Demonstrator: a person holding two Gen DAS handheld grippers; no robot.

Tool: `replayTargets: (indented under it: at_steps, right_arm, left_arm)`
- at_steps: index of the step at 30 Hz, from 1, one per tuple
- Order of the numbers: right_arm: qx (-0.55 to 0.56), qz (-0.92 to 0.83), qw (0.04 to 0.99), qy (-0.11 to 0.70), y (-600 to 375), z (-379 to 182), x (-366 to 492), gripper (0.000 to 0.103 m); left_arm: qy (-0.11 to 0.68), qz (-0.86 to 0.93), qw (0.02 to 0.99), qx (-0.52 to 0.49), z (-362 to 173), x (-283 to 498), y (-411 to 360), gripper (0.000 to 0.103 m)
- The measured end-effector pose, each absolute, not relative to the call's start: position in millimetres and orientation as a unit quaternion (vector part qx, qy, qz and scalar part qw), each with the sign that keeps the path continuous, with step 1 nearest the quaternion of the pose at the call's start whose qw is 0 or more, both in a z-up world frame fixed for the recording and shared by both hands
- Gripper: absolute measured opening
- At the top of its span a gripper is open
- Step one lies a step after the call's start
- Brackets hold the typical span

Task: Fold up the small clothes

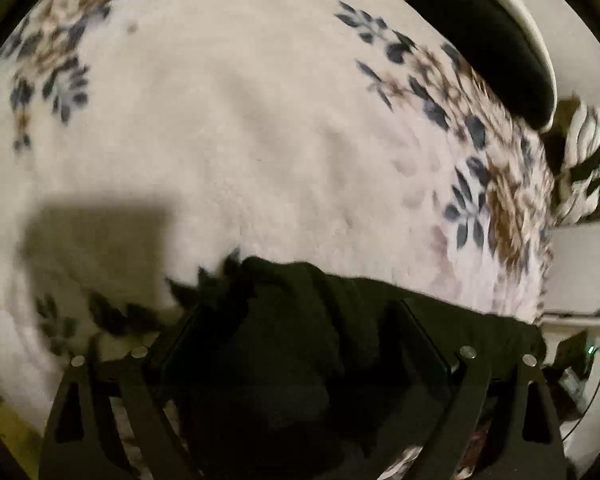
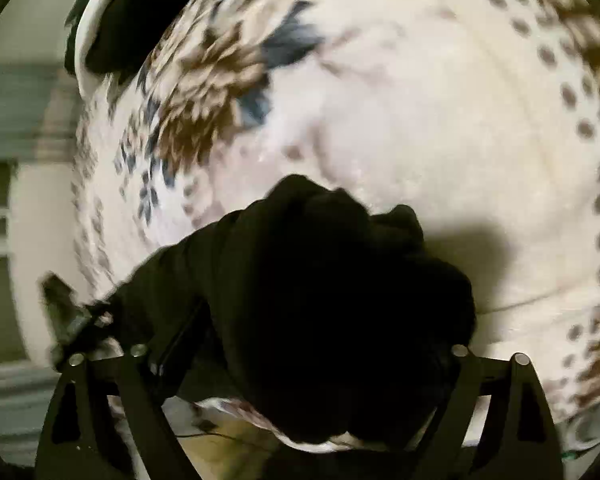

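Broadly, two wrist views over a bed, both blurred by motion.

Left wrist view, garment: a black garment [image 1: 300, 344] is bunched between the fingers of the left gripper [image 1: 300, 340] at the near edge, hiding the fingertips.
Left wrist view, claw: the left gripper looks clenched on the black garment, with dark cloth filling the gap between its fingers and spilling to the right.
Left wrist view, surface: a white floral blanket [image 1: 228, 128] fills most of the frame, with blue and brown leaf prints at the far left and down the right side.
Left wrist view, shadow: a dark squarish shadow [image 1: 96, 240] lies on the blanket at the near left.
Left wrist view, container: a white basket [image 1: 536, 36] at the far right holds dark cloth [image 1: 476, 40]; what that cloth is cannot be told.
Left wrist view, surroundings: a striped, patterned cloth [image 1: 584, 152] sits past the right edge of the blanket, too blurred to name.

Right wrist view, garment: the black garment [image 2: 320, 300] is heaped at the near middle, covering the fingertips of the right gripper [image 2: 300, 344] and trailing away to the near left.
Right wrist view, claw: the right gripper appears clenched on the black garment, buried in its folds.
Right wrist view, surface: the white floral blanket [image 2: 440, 128] spreads behind, with a brown and blue flower print at the far left and dotted rows along the right.
Right wrist view, container: the white basket [image 2: 85, 46] shows at the far left with dark cloth [image 2: 132, 8] inside.
Right wrist view, obstruction: the garment blocks sight of both jaws.
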State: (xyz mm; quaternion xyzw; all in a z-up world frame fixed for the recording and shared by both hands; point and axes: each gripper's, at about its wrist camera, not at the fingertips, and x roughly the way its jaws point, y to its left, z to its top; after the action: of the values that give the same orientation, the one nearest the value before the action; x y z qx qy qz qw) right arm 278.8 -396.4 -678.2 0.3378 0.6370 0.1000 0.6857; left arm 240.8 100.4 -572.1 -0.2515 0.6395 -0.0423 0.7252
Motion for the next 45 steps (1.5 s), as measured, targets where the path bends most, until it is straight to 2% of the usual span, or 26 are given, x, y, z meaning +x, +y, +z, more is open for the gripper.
replayTargets:
  at_steps: [1, 2, 3, 5, 11, 17, 18, 22, 23, 26, 27, 29, 33, 37, 38, 39, 41, 45]
  right_arm:
    - [0.328, 0.097, 0.693, 0.634, -395.7, -674.9, 278.2, 0.064]
    - [0.318, 0.096, 0.699, 0.633, -393.6, -670.8, 277.7, 0.039]
    - [0.316, 0.097, 0.702, 0.631, -392.6, -666.6, 276.9, 0.026]
    - [0.318, 0.099, 0.708, 0.623, -391.6, -658.5, 277.1, 0.022]
    - [0.328, 0.102, 0.721, 0.602, -394.3, -630.0, 288.4, 0.019]
    - [0.336, 0.095, 0.732, 0.585, -406.5, -603.7, 317.6, 0.018]
    - [0.337, 0.088, 0.732, 0.586, -407.2, -605.1, 323.0, 0.018]
    - [0.354, 0.035, 0.701, 0.618, -420.4, -638.7, 358.8, 0.020]
    - [0.356, 0.029, 0.700, 0.618, -424.0, -643.6, 362.4, 0.025]
    - [0.330, 0.010, 0.711, 0.621, -429.8, -642.7, 366.3, 0.040]
    - [0.315, 0.003, 0.716, 0.623, -430.2, -639.5, 365.5, 0.055]
    - [0.277, -0.020, 0.733, 0.621, -431.8, -626.5, 359.4, 0.073]
    - [0.307, -0.017, 0.744, 0.593, -438.1, -602.1, 338.3, 0.073]
    - [0.369, 0.024, 0.736, 0.567, -425.9, -593.9, 321.5, 0.073]
    - [0.380, 0.032, 0.728, 0.570, -420.9, -598.2, 320.0, 0.067]
    - [0.380, 0.037, 0.718, 0.582, -413.0, -606.0, 319.6, 0.042]
    - [0.356, 0.016, 0.711, 0.606, -402.7, -615.1, 316.6, 0.003]
    - [0.333, -0.031, 0.729, 0.597, -413.1, -606.6, 302.6, 0.002]
  left_arm:
    - [0.636, -0.050, 0.727, -0.253, -571.5, 239.5, 100.6, 0.086]
    - [0.634, -0.054, 0.730, -0.250, -568.8, 237.9, 100.3, 0.061]
    - [0.629, -0.054, 0.738, -0.239, -564.8, 236.3, 100.1, 0.053]
    - [0.620, -0.061, 0.745, -0.238, -556.9, 233.0, 103.2, 0.036]
    - [0.594, -0.079, 0.767, -0.229, -516.4, 242.8, 100.9, 0.033]
    - [0.575, -0.085, 0.778, -0.238, -493.2, 292.6, 101.1, 0.034]
    - [0.580, -0.088, 0.773, -0.240, -498.5, 307.7, 100.0, 0.035]
    - [0.613, -0.071, 0.754, -0.224, -534.9, 350.1, 98.9, 0.050]
    - [0.624, -0.066, 0.744, -0.231, -543.9, 356.8, 103.2, 0.059]
    - [0.616, -0.070, 0.742, -0.254, -541.2, 354.9, 117.0, 0.062]
    - [0.612, -0.069, 0.743, -0.261, -536.8, 351.9, 123.1, 0.063]
    - [0.603, -0.059, 0.745, -0.279, -526.9, 345.8, 136.2, 0.063]
    - [0.583, -0.045, 0.744, -0.324, -505.4, 326.3, 157.1, 0.068]
    - [0.579, -0.052, 0.755, -0.304, -486.6, 307.1, 143.2, 0.068]
    - [0.582, -0.055, 0.756, -0.295, -485.2, 303.0, 136.2, 0.068]
    - [0.586, -0.056, 0.757, -0.281, -484.9, 297.0, 126.6, 0.068]
    - [0.595, -0.058, 0.756, -0.267, -490.3, 291.8, 115.6, 0.068]
    - [0.621, -0.052, 0.739, -0.257, -515.8, 281.7, 107.6, 0.068]
